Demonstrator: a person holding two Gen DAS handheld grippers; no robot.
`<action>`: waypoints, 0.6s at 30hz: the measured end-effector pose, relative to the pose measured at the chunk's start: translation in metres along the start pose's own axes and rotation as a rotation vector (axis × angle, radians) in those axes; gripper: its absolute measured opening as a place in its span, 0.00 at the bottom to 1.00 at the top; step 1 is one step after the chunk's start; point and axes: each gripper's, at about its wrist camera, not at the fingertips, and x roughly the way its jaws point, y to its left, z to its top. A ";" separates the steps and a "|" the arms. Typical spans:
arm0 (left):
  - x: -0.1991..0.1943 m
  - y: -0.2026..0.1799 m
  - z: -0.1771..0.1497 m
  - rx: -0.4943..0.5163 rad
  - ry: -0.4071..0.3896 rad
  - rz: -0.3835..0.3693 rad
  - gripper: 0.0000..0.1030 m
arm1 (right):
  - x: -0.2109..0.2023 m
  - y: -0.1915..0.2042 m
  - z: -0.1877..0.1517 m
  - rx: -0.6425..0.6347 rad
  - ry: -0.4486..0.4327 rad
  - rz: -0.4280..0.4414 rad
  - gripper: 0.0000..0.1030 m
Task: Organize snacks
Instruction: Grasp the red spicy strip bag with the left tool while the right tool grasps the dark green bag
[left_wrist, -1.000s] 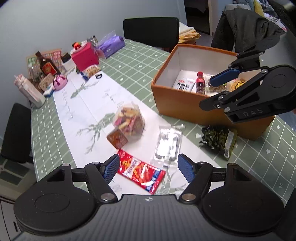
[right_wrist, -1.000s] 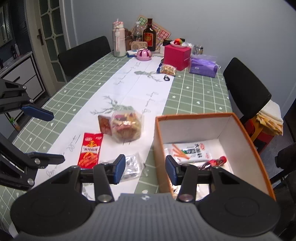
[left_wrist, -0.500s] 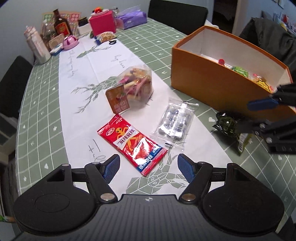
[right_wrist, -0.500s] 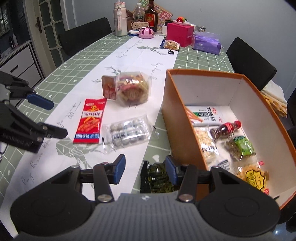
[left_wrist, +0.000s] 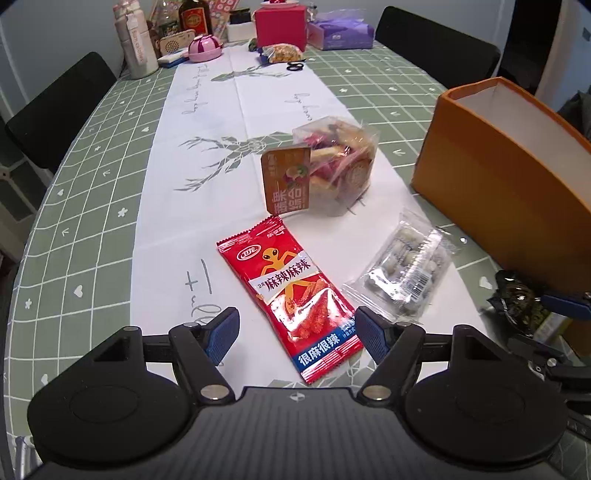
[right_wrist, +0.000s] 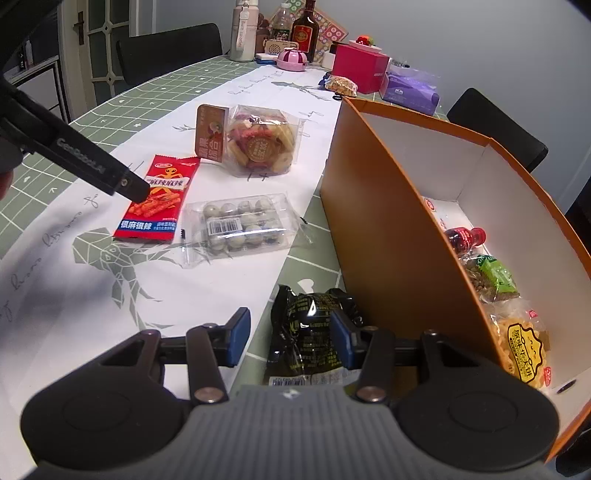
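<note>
Snacks lay loose beside the orange box: a red spicy-strip packet, a clear tray of wrapped sweets, a clear bag of mixed dried fruit, and a dark green packet against the box's near wall. Inside the box sat a small red-capped bottle and several packets.

Your left gripper was spread wide and empty, with the red packet's lower end between its fingers. Your right gripper was likewise wide open and held nothing; its right pad overlapped the dark green packet, though contact could not be told.

Judgement: both grasps were at the approach stage. For the flat red packet, you probably needed to pinch one edge rather than press down, since foil may slide on the runner. For the dark green packet, you had little room by the box wall, so closing across its crumpled middle looked safest.
</note>
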 end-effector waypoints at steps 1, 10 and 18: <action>0.004 -0.002 0.000 -0.010 0.000 0.003 0.81 | 0.002 0.001 -0.001 -0.005 -0.006 -0.010 0.45; 0.034 -0.007 0.004 -0.128 -0.004 0.033 0.82 | 0.013 0.013 -0.015 -0.098 -0.053 -0.102 0.46; 0.047 0.001 0.007 -0.206 -0.021 0.009 0.90 | 0.020 0.013 -0.025 -0.101 -0.089 -0.106 0.43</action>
